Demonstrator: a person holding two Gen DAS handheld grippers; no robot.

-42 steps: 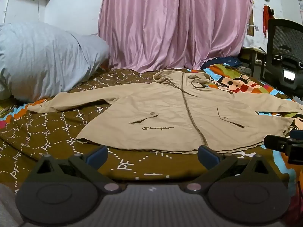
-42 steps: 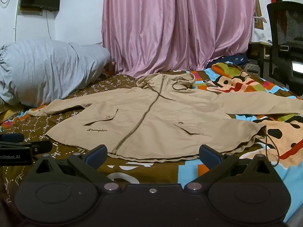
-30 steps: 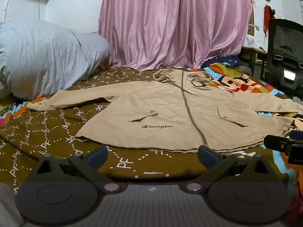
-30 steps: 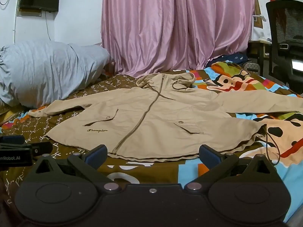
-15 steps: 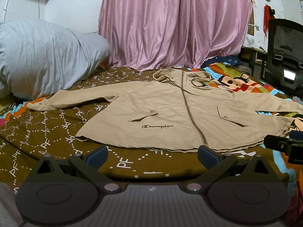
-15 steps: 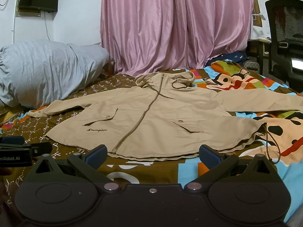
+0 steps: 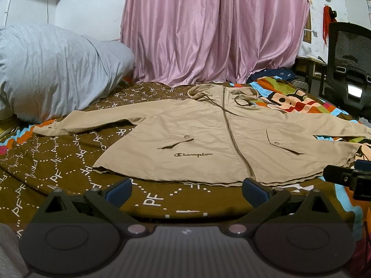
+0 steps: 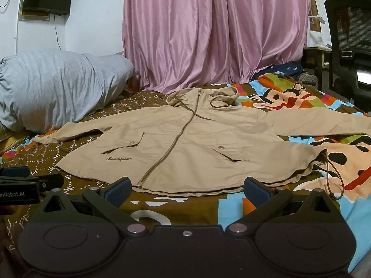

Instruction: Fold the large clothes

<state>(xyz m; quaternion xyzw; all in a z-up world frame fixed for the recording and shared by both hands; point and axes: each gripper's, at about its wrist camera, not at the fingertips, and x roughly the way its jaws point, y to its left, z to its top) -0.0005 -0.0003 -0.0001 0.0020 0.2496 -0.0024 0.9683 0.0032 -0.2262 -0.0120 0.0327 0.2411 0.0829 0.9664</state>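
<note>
A beige hooded zip jacket (image 7: 208,139) (image 8: 185,143) lies flat and face up on the bed, zipper closed, both sleeves spread out sideways, hood toward the curtain. My left gripper (image 7: 186,188) hovers open just in front of the jacket's bottom hem, left of centre, holding nothing. My right gripper (image 8: 186,188) is open too, in front of the hem nearer the zipper's end and right pocket. Each gripper shows at the edge of the other's view: the right one (image 7: 347,177), the left one (image 8: 30,183). A drawstring (image 8: 334,171) trails from the hem's right corner.
The bed (image 7: 58,162) has a brown patterned and colourful cartoon cover. A big grey pillow (image 7: 51,69) sits at the back left. Pink curtains (image 7: 213,30) hang behind. A black office chair (image 7: 347,64) and a desk stand at the right.
Both grippers have stayed open and nearly still; the views shifted only slightly. The jacket has not moved.
</note>
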